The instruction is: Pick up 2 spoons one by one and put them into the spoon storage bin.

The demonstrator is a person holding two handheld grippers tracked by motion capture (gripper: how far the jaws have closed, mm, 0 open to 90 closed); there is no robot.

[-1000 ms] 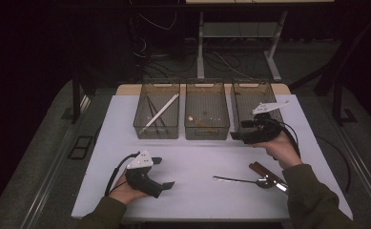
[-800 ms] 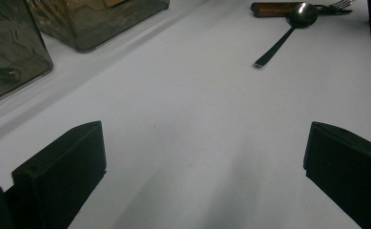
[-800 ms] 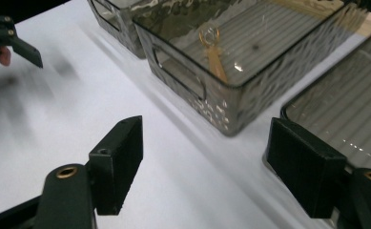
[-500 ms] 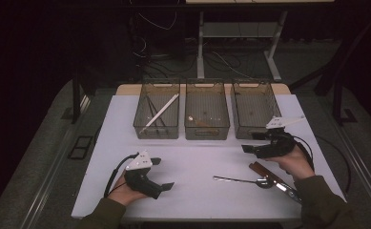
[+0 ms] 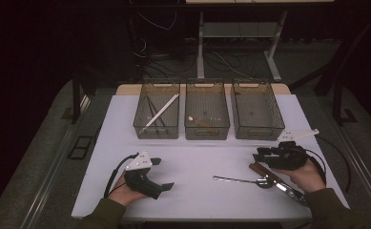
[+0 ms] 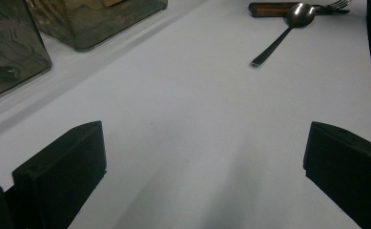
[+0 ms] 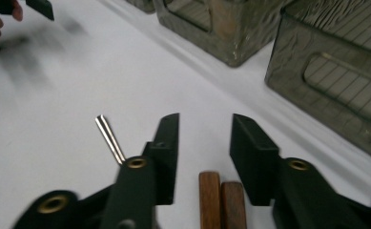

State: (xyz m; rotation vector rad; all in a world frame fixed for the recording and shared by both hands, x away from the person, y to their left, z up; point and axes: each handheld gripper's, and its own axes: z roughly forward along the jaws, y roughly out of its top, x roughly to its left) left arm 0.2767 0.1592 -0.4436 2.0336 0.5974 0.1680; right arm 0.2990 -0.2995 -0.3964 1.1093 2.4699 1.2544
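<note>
— Left gripper first: how is it?

— It rests on the smooth white table in my left hand. Its two black jaws are blocky and flat, and they are spread wide apart with nothing between them. In the left gripper view I see only bare table between them.

— What is past it?

— Three see-through grey bins with ribbed floors stand in a row at the far side. The left bin has a long pale stick leaning in it. The middle bin has a small brown thing inside; I cannot tell what it is. The right bin is next to that.

— And the spoon?

— The spoon is shiny metal. It lies flat on the table, its thin straight handle toward my left gripper and its round bowl toward my right hand.

— Now the right gripper?

— My right gripper hangs low, just over two brown wooden handles that lie side by side, touching. Its jaws are open a little, and they pinch nothing. The handles' rounded ends sit right under the gap. The spoon's handle tip pokes out just left of my jaws in the right gripper view.
</note>
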